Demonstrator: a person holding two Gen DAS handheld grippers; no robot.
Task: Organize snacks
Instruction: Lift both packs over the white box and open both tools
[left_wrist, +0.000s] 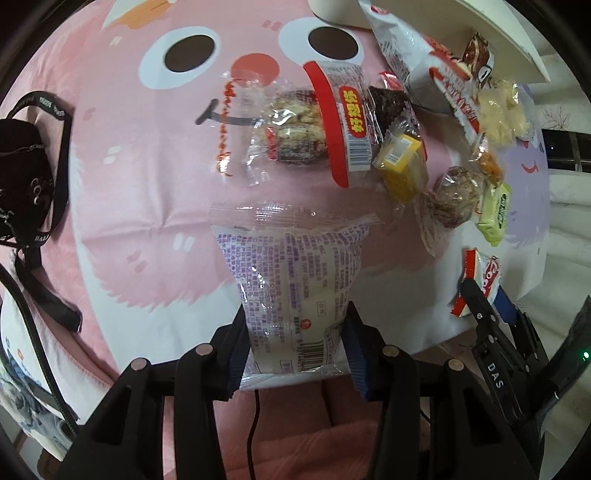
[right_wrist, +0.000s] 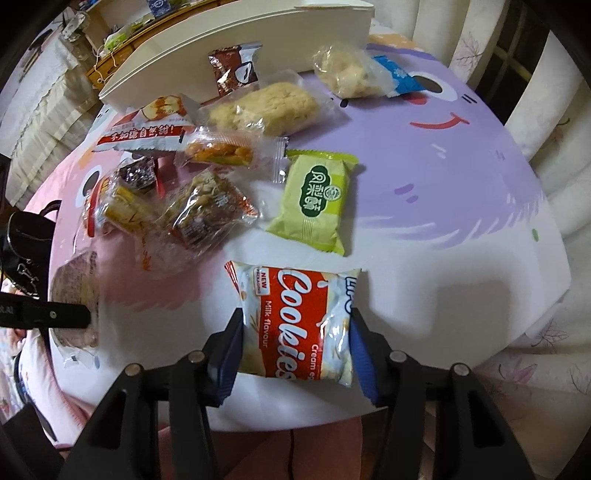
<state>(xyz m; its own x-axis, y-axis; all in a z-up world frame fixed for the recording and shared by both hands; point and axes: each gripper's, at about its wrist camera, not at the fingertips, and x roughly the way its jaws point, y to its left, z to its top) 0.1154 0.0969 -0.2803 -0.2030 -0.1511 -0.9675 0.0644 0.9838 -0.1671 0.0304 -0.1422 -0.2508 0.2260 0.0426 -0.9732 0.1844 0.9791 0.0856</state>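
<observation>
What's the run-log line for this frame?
left gripper: shut on white packet | right gripper: shut on cookie packet | other snacks: on table

From my left wrist view, a printed packet (left_wrist: 291, 295) lies between my left jaws, at six o'clock on the counter (left_wrist: 147, 206). A heap of snacks (left_wrist: 332, 129) sits beyond it at twelve to one o'clock. A bag with straps (left_wrist: 26, 162) lies at nine o'clock. From my right wrist view, the cookies packet (right_wrist: 299, 321) lies between my right jaws at six o'clock; the pineapple-cake packet (right_wrist: 314, 203) lies just behind it at twelve, the heap at ten to eleven.
</observation>
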